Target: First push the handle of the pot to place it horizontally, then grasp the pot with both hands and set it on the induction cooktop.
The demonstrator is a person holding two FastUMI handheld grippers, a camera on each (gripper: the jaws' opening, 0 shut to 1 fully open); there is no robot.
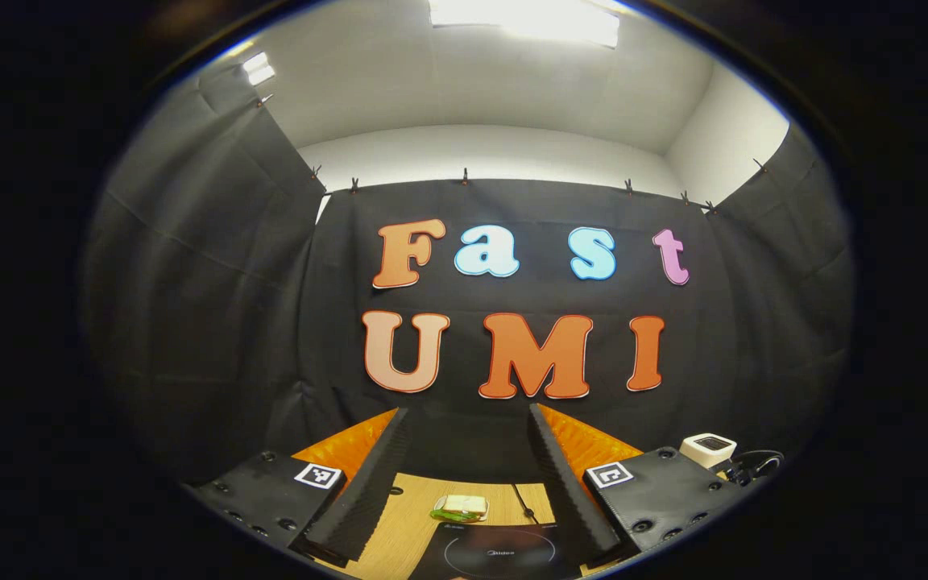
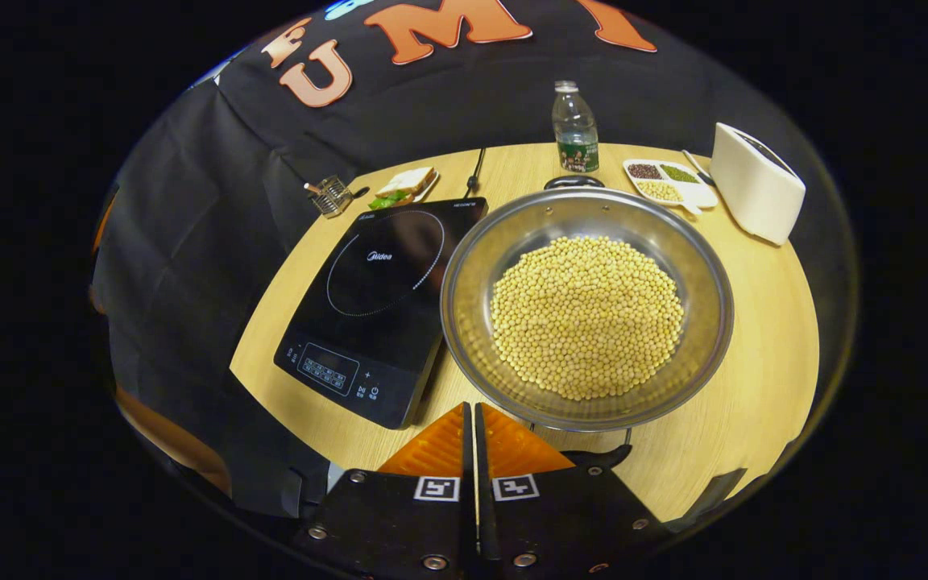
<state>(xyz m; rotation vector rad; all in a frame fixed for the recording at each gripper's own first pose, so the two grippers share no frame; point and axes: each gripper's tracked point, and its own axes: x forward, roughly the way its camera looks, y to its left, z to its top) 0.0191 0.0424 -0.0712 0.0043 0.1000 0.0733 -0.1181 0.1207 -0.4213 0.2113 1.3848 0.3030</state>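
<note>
Right gripper view: the wide stainless-steel pot (image 2: 586, 310), filled with pale round beans (image 2: 587, 316), is sitting on the wooden counter (image 2: 762, 346) just beside the black induction cooktop (image 2: 379, 302). The right gripper (image 2: 470, 419), jaws pressed together, is hovering at the pot's near rim by a thin wire handle (image 2: 621, 441). The left gripper (image 1: 468, 451), jaws spread, is pointing high at the wall. Judgement: loaded, heavy, slick metal; beans will shift, so hold both handles level.

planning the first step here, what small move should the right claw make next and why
Probably ease the right claw, fingers together, onto the near handle of the pot and nudge it sideways. The pot, full of beans, sits on the table beside the induction cooktop, not on it, and the handle push comes first. The left claw is open, held high.
</note>
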